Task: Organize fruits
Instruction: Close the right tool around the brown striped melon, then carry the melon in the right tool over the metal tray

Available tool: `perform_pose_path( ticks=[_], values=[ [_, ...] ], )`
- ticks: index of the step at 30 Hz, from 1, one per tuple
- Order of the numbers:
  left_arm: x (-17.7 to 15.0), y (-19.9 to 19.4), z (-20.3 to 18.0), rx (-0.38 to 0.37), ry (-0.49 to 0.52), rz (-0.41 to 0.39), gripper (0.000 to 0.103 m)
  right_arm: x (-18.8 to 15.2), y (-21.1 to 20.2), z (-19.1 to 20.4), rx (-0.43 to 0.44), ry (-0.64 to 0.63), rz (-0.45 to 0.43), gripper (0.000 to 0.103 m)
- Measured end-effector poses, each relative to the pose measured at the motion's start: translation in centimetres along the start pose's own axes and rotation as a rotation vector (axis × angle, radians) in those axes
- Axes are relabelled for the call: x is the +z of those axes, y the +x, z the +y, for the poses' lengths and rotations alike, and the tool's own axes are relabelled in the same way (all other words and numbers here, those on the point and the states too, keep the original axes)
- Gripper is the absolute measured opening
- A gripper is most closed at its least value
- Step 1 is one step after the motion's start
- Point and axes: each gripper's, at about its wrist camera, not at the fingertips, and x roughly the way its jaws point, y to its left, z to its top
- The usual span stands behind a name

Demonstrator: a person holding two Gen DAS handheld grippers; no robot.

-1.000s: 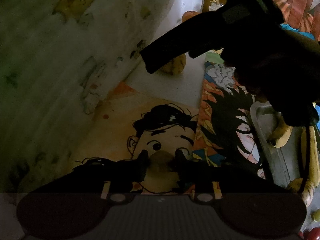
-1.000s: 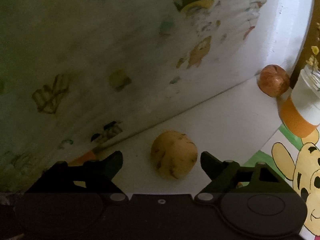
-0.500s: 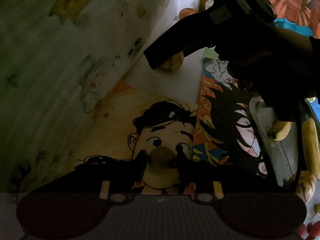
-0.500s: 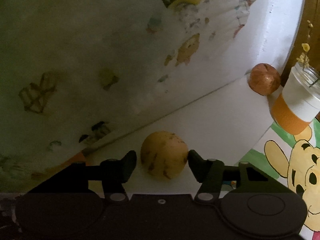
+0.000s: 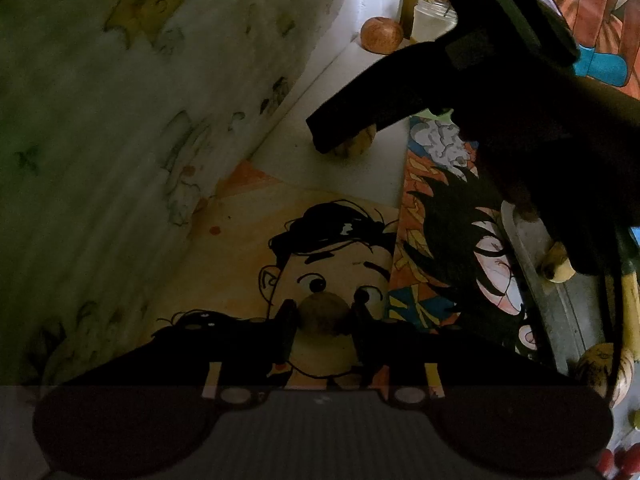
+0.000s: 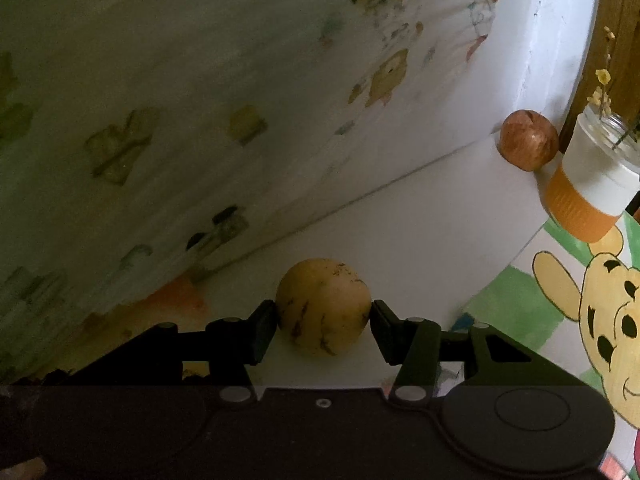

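Observation:
My right gripper (image 6: pixel 323 318) is shut on a yellow speckled round fruit (image 6: pixel 322 306) that rests on the white tabletop by the printed cloth; the same fruit (image 5: pixel 354 145) shows partly under the right gripper's dark body in the left wrist view. My left gripper (image 5: pixel 323 318) is shut on a small brown round fruit (image 5: pixel 322 314) above the cartoon-face mat. A red apple (image 6: pixel 529 140) sits at the far corner, also in the left wrist view (image 5: pixel 381 35). A grey tray (image 5: pixel 560 304) at the right holds bananas (image 5: pixel 560 266) and other yellow fruit.
A jar with an orange band and dried flowers (image 6: pixel 592 192) stands beside the apple. A printed cloth wall (image 6: pixel 200 100) runs along the left. Colourful cartoon mats (image 5: pixel 440 240) cover the table. Small red fruits (image 5: pixel 620 460) lie at the lower right.
My right gripper moved forward around the yellow fruit and closed its fingers onto it. My left gripper kept hold of the brown fruit and shifted slightly.

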Motion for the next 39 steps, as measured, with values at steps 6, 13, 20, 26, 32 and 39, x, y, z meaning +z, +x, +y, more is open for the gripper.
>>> perform_pose_path(
  ticks=[6, 13, 20, 26, 32, 39],
  values=[
    [0.2, -0.1, 0.3, -0.007, -0.01, 0.01, 0.032, -1.2, -1.5, 0.2, 0.02, 0.029, 0.004, 0.053],
    [0.0, -0.5, 0.3, -0.003, -0.022, 0.028, 0.032, -2.7, -4.2, -0.4, 0.01, 0.105, -0.036, 0.053],
    [-0.1, -1.5, -0.7, -0.021, -0.013, 0.03, 0.032, -4.7, -8.5, -0.8, -0.033, 0.18, -0.081, 0.053],
    [0.5, -2.6, -1.9, -0.033, -0.012, 0.028, 0.031, -7.0, -11.8, -1.3, -0.066, 0.229, -0.111, 0.053],
    [1.0, -3.7, -3.6, -0.052, 0.004, 0.009, 0.031, -9.1, -15.3, -2.0, -0.104, 0.281, -0.146, 0.053],
    [1.4, -4.7, -6.2, -0.073, 0.042, -0.011, 0.031, -12.4, -19.3, -3.2, -0.167, 0.341, -0.177, 0.053]
  ],
)
